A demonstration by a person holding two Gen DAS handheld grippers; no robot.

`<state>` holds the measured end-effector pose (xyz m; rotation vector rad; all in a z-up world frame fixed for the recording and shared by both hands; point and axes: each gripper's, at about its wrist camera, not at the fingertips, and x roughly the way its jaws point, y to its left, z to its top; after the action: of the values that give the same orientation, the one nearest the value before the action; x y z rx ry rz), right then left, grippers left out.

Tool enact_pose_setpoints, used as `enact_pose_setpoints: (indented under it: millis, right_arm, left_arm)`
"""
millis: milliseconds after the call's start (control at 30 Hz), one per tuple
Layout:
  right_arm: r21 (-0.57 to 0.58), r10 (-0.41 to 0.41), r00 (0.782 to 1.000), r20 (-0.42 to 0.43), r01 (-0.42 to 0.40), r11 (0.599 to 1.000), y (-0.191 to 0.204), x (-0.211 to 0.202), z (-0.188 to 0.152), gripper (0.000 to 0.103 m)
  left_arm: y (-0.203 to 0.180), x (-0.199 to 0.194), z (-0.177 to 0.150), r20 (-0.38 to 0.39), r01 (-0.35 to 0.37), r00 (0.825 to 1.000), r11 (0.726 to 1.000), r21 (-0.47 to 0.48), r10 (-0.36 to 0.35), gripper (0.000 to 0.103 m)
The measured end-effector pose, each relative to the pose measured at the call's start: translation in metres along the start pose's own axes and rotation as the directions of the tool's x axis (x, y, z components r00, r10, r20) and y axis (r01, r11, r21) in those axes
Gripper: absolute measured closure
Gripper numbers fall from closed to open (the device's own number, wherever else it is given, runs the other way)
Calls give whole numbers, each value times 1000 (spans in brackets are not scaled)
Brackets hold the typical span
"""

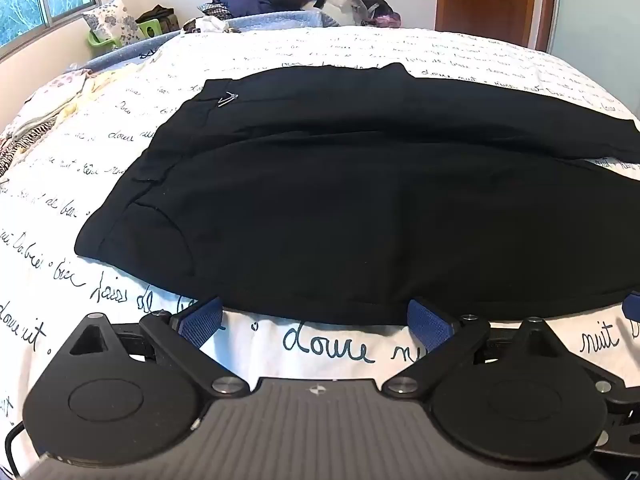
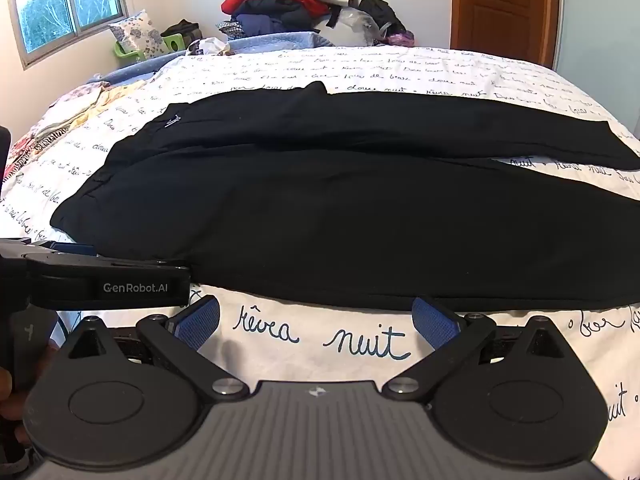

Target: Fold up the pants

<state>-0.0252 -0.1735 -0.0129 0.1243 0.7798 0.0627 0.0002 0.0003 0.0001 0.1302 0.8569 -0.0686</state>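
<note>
Both grippers hang just short of the near edge of the pants (image 1: 340,200), so the step in hand looks like the first grab for folding one leg over the other. The left gripper (image 1: 316,324) has its blue pads spread wide with nothing between them, and the right gripper (image 2: 316,322) stands the same way, wide apart and empty. To do this well, each should come down on the near hem line and pinch only the near leg's cloth, not the bedsheet (image 1: 328,344) under it (the sheet is loose enough to bunch). The two grips should sit well apart along the leg, then lift together and carry the edge toward the far leg evenly.

The pants are plain black and lie flat across the middle of both frames, waist at the left, legs running off to the right. A small silver clasp (image 1: 227,99) shows on the waistband in the upper left. The two legs part slightly at the right.
</note>
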Motion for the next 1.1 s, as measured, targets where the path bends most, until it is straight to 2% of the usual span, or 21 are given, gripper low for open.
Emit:
enact_pose_setpoints:
  millis: [900,1100]
  right_arm:
    - [-1,19,1000,-2,-19,1000,-4,4,-1,0]
    - [-18,44,999,16,-44,999,-4,0,-1,0]
  left_arm:
    - [-1,-4,-3,25,-15,1000,1000,14,15,4]
    - [0,-5,-3,28,-20,999,1000,6,20,4]
